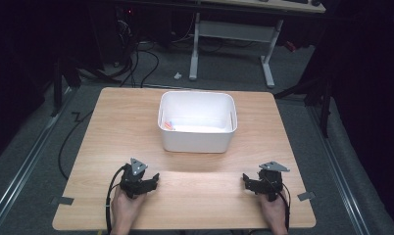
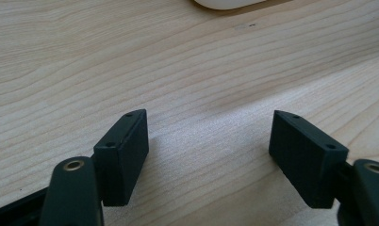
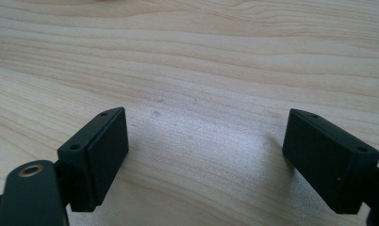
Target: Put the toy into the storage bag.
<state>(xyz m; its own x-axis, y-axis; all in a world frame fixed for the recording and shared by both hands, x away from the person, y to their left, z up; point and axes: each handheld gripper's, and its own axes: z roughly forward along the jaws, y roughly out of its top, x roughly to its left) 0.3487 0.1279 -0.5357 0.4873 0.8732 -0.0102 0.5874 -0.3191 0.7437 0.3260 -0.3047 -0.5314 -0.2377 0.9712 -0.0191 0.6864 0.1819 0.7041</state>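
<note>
A white plastic bin (image 1: 196,142) stands at the middle back of the wooden table (image 1: 121,127), with a small orange item (image 1: 168,126) lying against its left inner wall. My left gripper (image 1: 152,181) rests low over the near left of the table, held by a hand. In the left gripper view its jaws (image 2: 210,117) stand wide apart over bare wood with nothing between them, and the bin's edge (image 2: 225,4) shows at the top. My right gripper (image 1: 248,182) sits at the near right. In its own view (image 3: 207,114) the jaws are also apart and empty.
Bare wood stretches between both grippers and the bin. Grey tape tabs (image 1: 61,200) stick out at the table's near corners. Beyond the table stand a white desk frame (image 1: 229,34) and loose cables (image 1: 136,63) on the grey floor.
</note>
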